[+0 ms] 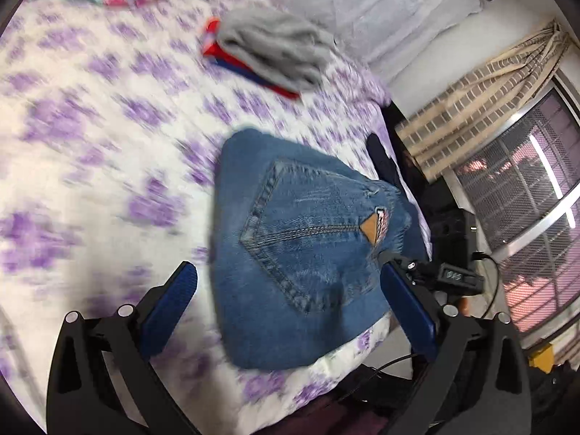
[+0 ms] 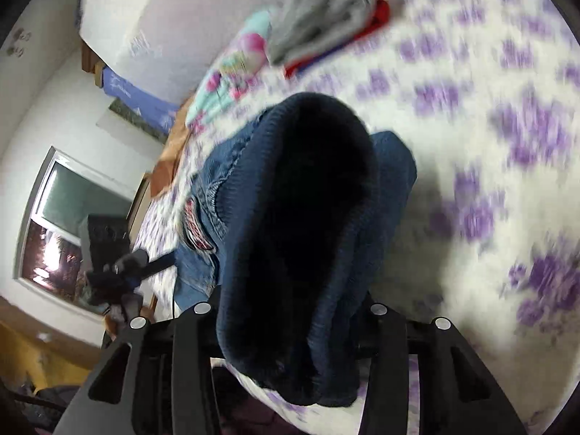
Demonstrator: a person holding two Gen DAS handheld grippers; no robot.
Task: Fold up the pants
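jeans [image 1: 308, 250]: tan patch label, unreadable | left gripper [image 1: 286, 282]: fingers spread, released | right gripper [image 2: 290, 311]: clenched on jeans

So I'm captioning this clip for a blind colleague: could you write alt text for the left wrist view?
Folded blue jeans, back pocket up, lie near the edge of a bed with a purple-flowered sheet; the open left gripper hovers with its blue fingers on either side of them. Farther back sits a grey garment on red clothing; a barred window is at right.
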